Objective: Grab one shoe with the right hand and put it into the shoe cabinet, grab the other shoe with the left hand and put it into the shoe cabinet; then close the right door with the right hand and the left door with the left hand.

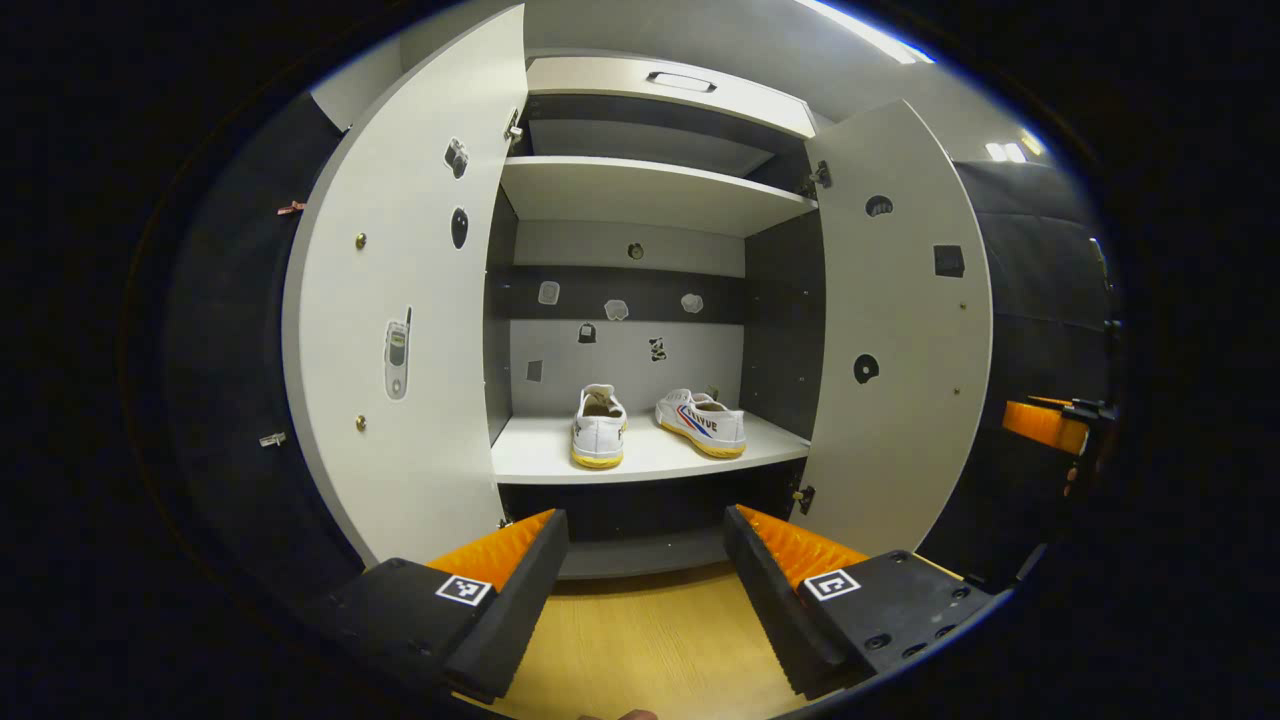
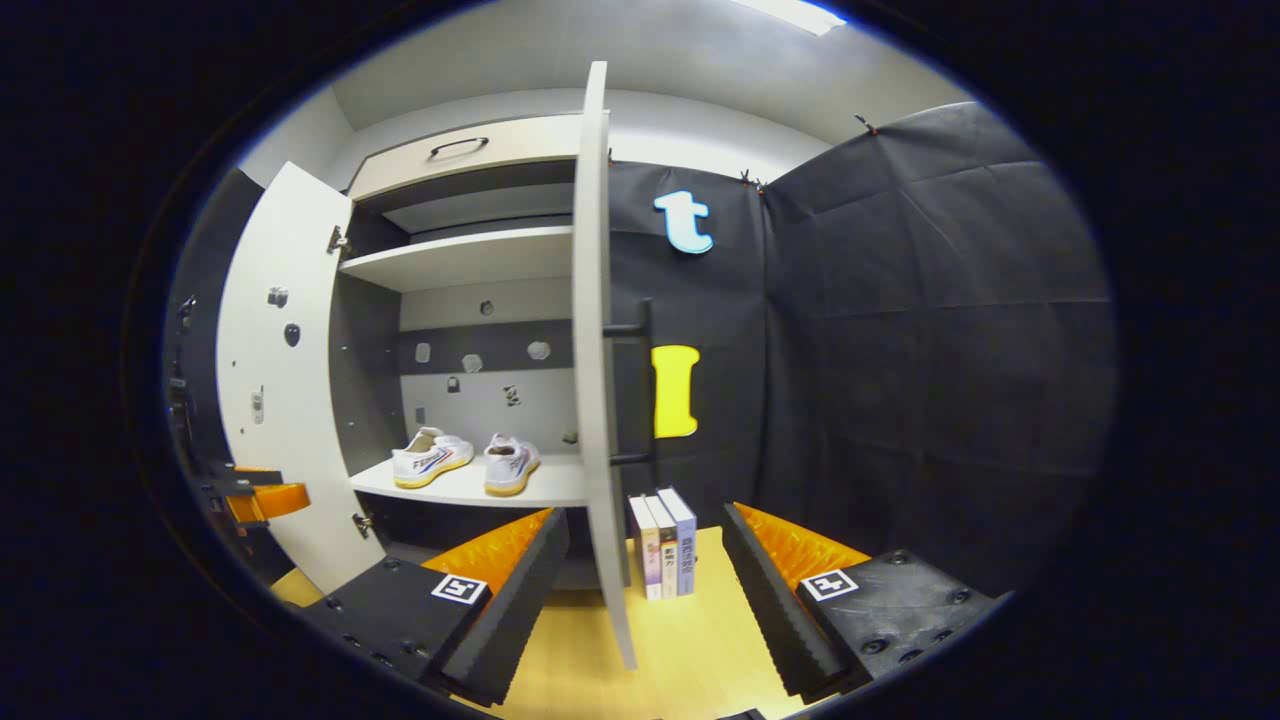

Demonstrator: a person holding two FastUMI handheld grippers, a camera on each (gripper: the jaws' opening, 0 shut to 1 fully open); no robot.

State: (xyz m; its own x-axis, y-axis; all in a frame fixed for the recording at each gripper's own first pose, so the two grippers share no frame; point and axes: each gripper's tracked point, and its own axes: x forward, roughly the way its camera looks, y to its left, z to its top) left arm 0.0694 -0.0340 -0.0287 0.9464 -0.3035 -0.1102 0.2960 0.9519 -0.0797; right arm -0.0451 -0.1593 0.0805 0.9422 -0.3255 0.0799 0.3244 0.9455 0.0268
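My right gripper (image 2: 645, 560) is released, straddling the right door's (image 2: 597, 350) edge; left gripper (image 1: 645, 560) released; both shoes (image 1: 655, 425) sit mid-shelf; push the door's outer face steadily shut.

We saw three books (image 2: 662, 544) standing upright, side by side, on the pale wooden surface (image 2: 690, 640). Behind them hung the black cloth wall (image 2: 930, 330), and a ceiling light (image 2: 795, 14) glowed overhead.

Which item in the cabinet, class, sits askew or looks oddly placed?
The two white shoes are not paired neatly: the left shoe points heel-out, while the right shoe lies turned sideways on the lower shelf. Both doors stand open.
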